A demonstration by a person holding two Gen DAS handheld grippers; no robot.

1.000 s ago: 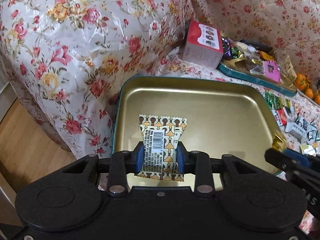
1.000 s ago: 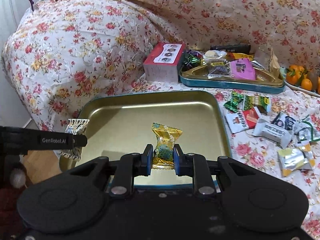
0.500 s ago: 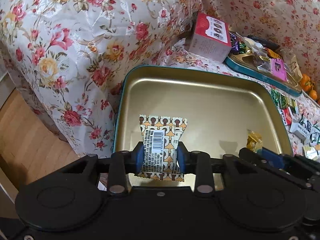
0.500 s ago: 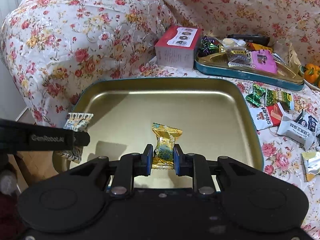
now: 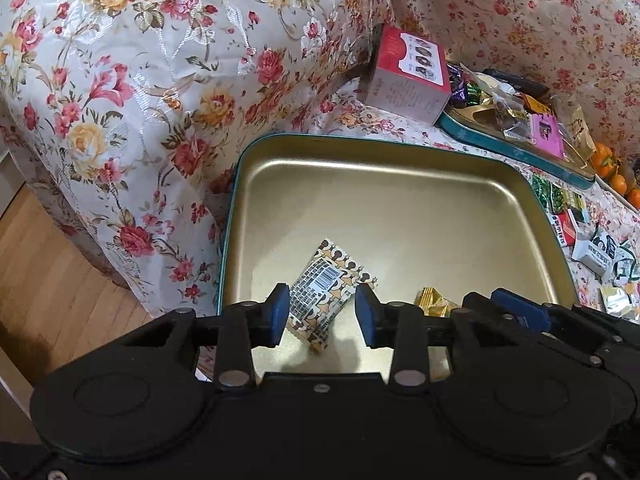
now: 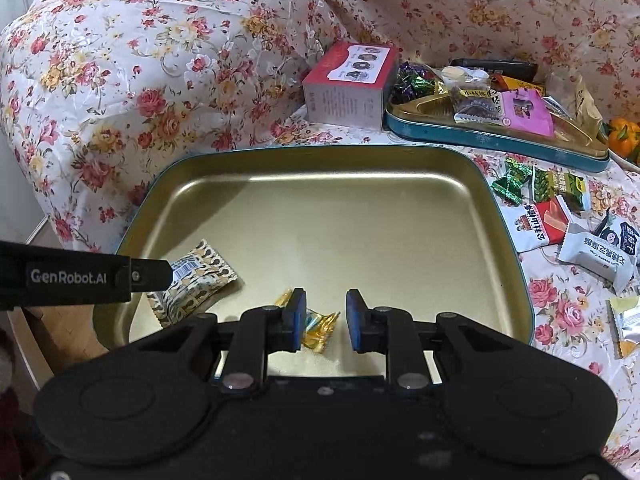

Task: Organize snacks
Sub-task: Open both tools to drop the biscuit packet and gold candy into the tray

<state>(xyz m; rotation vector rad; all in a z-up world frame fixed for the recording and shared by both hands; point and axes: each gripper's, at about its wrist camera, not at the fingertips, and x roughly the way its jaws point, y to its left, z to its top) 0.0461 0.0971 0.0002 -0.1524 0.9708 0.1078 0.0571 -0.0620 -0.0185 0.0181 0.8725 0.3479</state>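
A gold tray (image 5: 400, 216) (image 6: 340, 220) lies on the floral cloth. A brown-patterned snack packet (image 5: 328, 288) (image 6: 200, 280) rests tilted on the tray's near left floor, between the jaws of my left gripper (image 5: 322, 312), which are opening and no longer press it. A small gold candy (image 6: 318, 326) (image 5: 434, 304) lies on the tray floor by the left pad of my right gripper (image 6: 326, 318). Its jaws are parting, with a gap between the candy and the right pad. Both grippers hover side by side over the tray's near edge.
A red box (image 6: 348, 84) and a blue tin (image 6: 480, 140) holding several snacks stand behind the tray. Several loose wrapped snacks (image 6: 560, 216) lie on the cloth to the right, with oranges (image 6: 622, 132) beyond. Wooden floor (image 5: 40, 280) shows past the left edge.
Both snacks have left the pads and now lie on the tray floor. The left jaws have widened; the patterned packet tipped over sideways. The right gripper sank towards the tray.
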